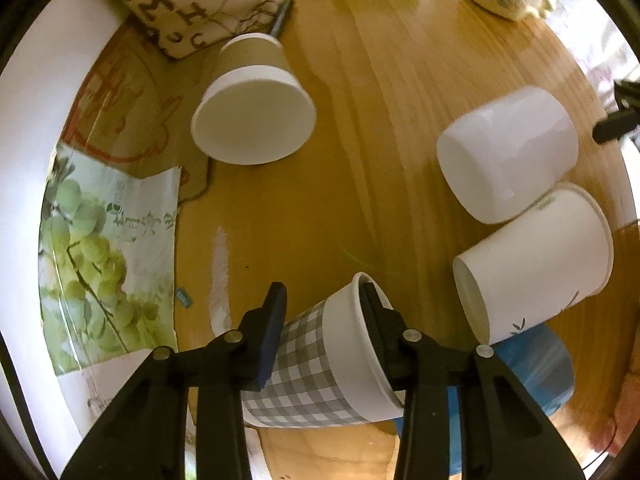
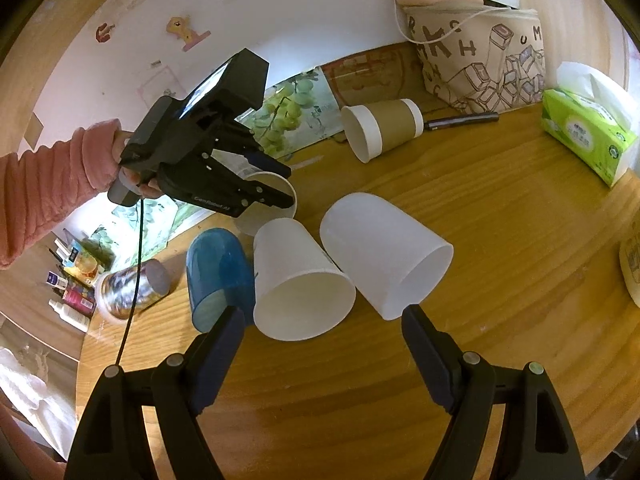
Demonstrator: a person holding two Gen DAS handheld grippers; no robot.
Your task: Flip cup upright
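Cups lying on their sides across the desk (image 2: 500,208), bags and boxes along its back edge.

Mid-desk, three cups lie touching in a row: a tumbler (image 2: 218,276) at the left, a paper cup (image 2: 298,280) between, a plastic cup (image 2: 384,252) at the right. Behind them, a checked cup (image 1: 320,360) sits between the left gripper (image 1: 324,296) fingers. Further back lies a sleeved cup (image 2: 380,128), with a pen (image 2: 460,120) just beside it and a tote bag (image 2: 480,60) behind. A tissue box (image 2: 584,136) stands near the back right edge.

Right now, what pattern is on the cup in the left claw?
Grey-and-white check below a plain white rim band, on the checked paper cup; clearest in the left wrist view.
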